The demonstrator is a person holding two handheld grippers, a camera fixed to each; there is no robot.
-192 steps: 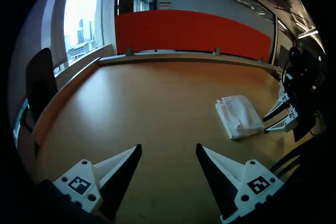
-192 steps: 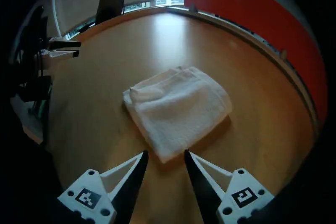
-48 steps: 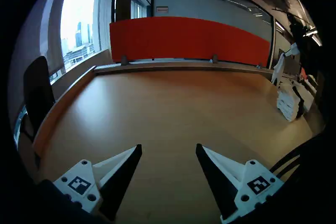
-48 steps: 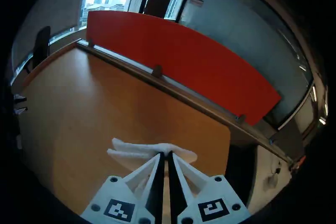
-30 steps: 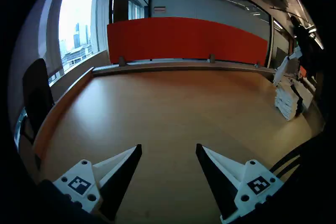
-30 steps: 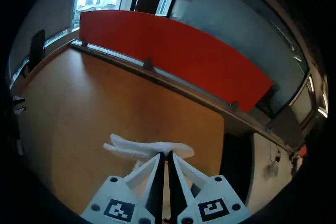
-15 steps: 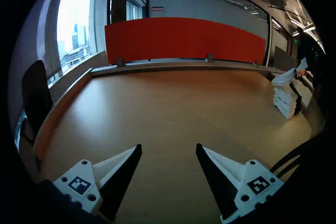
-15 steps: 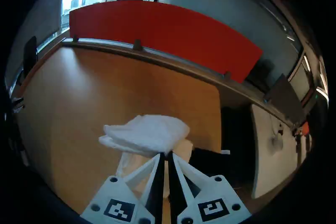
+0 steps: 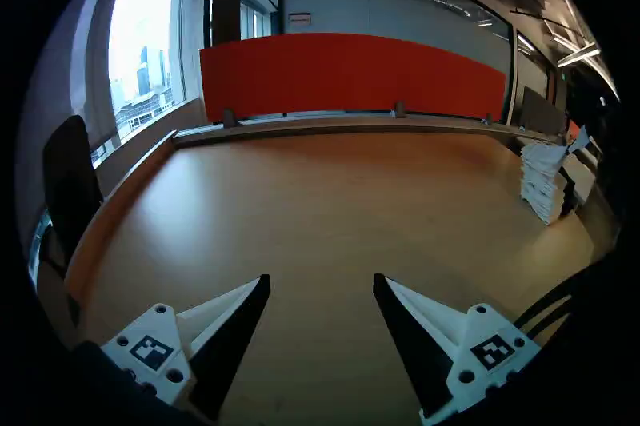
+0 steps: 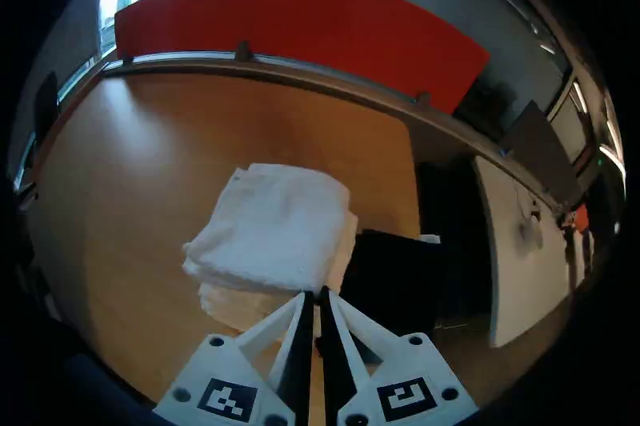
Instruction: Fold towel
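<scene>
The folded towel now lies flat on top of a stack of folded towels at the right end of the table. Half a second ago it hung tilted in the air above that stack, so the carry is over and the fold itself looks finished. What remains, as I judge it, is only the letting go. The right gripper has its fingers pressed nearly together at the towel's near edge. They seem to be pinching that edge as before, though the tips hide the contact itself. The left gripper hovers low over bare wood with its fingers spread wide and nothing between them, and its view has hardly shifted. From there the stack stands well apart, at the far right, and looks a layer taller than it did a moment ago. The stack sits close to the table's end, and a dark object stands just beside it on the right, past the edge. A pull-back toward that side could drag the top towel off, so I would open first and withdraw straight back. Leftward the table is wide and open as far as the red partition and a dark chair by the window.
</scene>
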